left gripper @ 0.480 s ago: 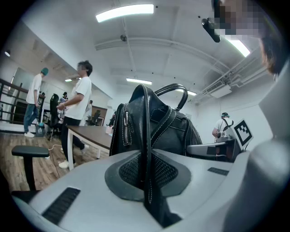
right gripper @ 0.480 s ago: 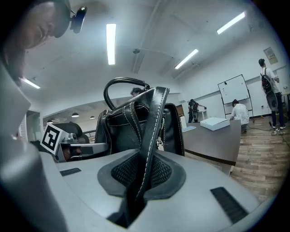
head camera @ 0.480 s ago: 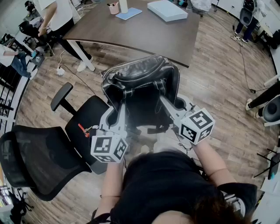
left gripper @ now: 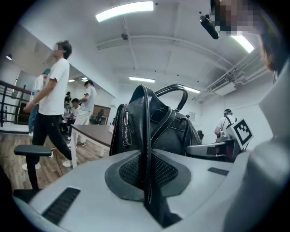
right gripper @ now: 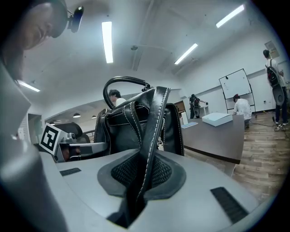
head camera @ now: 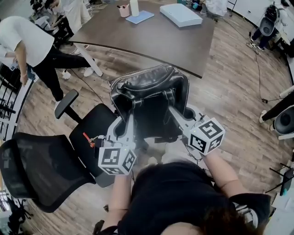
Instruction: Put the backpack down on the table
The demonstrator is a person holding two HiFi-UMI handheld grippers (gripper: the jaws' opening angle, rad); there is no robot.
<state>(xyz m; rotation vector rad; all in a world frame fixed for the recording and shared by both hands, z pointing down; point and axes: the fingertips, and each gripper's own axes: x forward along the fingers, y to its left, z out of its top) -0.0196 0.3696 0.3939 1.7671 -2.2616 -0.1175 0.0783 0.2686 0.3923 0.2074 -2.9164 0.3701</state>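
The left gripper [head camera: 128, 123] and right gripper [head camera: 177, 115] each have their jaws clamped on a shoulder strap [left gripper: 147, 149], so the black leather backpack [head camera: 149, 92] hangs evenly, short of the counter [head camera: 151, 36].

table [head camera: 151, 39] beyond the backpack [head camera: 149, 92], chair [head camera: 46, 170] at left.

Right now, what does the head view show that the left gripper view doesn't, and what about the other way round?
Only the head view: the light blue box lying on the table, and the black office chair's seat and mesh back.
Only the left gripper view: the ceiling lights, and the left gripper with its pads clamped shut on a black stitched strap.
Both: the black backpack, not yet on the dark table, and a person in a white shirt.
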